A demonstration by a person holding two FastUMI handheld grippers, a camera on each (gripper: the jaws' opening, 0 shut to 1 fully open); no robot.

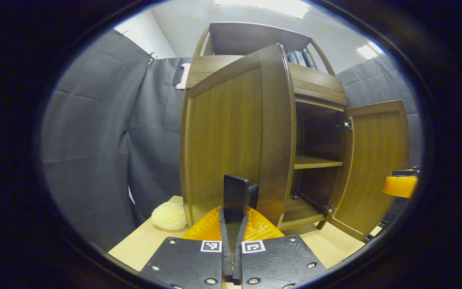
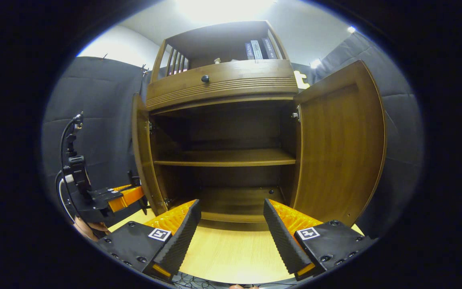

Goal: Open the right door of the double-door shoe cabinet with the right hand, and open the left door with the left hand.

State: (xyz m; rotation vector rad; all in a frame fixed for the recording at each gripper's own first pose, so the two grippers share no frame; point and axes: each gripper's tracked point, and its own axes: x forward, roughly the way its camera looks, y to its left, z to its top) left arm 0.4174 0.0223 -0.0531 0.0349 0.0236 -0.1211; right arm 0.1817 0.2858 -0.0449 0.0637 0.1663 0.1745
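Left gripper [image 1: 237, 196]: in the left gripper view its fingers are pressed together on a dark flat handle [image 1: 236, 196] on the swung-out edge of the left door; both fingers press on it.
Left door [image 1: 231, 140]: brown wood panel, swung well out from the cabinet body; in the right gripper view it appears edge-on [image 2: 140, 152] at the cabinet's left side.
Shoe cabinet [image 2: 223, 86]: brown wooden double-door unit standing on a pale wooden table [image 2: 231, 257]; a drawer with a dark round knob [image 2: 205, 78] sits above the doors, and dark books [image 2: 257, 49] stand on the open top shelf.
Interior: one wooden shelf [image 2: 225, 157] crosses the middle.
Right door [image 2: 339, 148]: brown wood panel, swung wide open, hinged on the right.
Right gripper [image 2: 231, 224]: its fingers stand wide apart in front of the cabinet's base, holding nothing.
Other item: a cream fluffy ball [image 1: 169, 216] lies on the table just left of the cabinet.
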